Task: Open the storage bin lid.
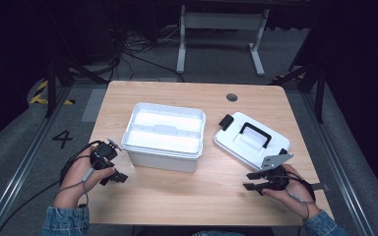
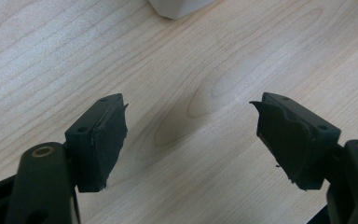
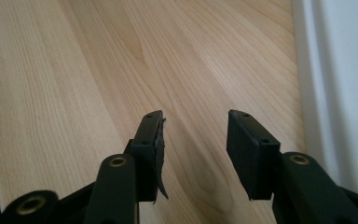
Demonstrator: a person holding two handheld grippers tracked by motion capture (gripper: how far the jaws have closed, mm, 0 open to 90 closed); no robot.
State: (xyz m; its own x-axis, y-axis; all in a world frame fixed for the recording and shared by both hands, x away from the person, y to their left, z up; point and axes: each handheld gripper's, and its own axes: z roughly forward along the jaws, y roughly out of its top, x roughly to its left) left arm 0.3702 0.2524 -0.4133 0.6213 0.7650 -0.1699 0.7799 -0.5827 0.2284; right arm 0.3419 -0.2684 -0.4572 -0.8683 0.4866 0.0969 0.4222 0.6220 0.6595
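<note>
Your right gripper [image 1: 254, 181] sits low over the worktop [image 1: 192, 196], fingers [image 3: 244, 144] released, bare wood grain between them. No earlier look to compare. The lid [image 1: 251, 141] lies just beyond and beside those fingers: white plastic, rectangular with rounded corners, flat on the worktop, turned at an angle to the worktop edge. It carries a black bail handle [image 1: 255, 132] across its middle and a black latch [image 1: 225, 121] at its far corner. In the right gripper view its white edge [image 3: 340, 93] runs just off the right-hand finger, not touching.

Your left gripper [image 1: 113, 169] rests on the worktop, fingers [image 2: 105, 140] spread wide, nothing gripped. The box [image 1: 163, 135] stands just ahead of them: white, open-topped, with a shallow divided tray seated in its mouth. One corner of it [image 2: 179, 7] shows beyond the finger gap, apart from both pads.
</note>
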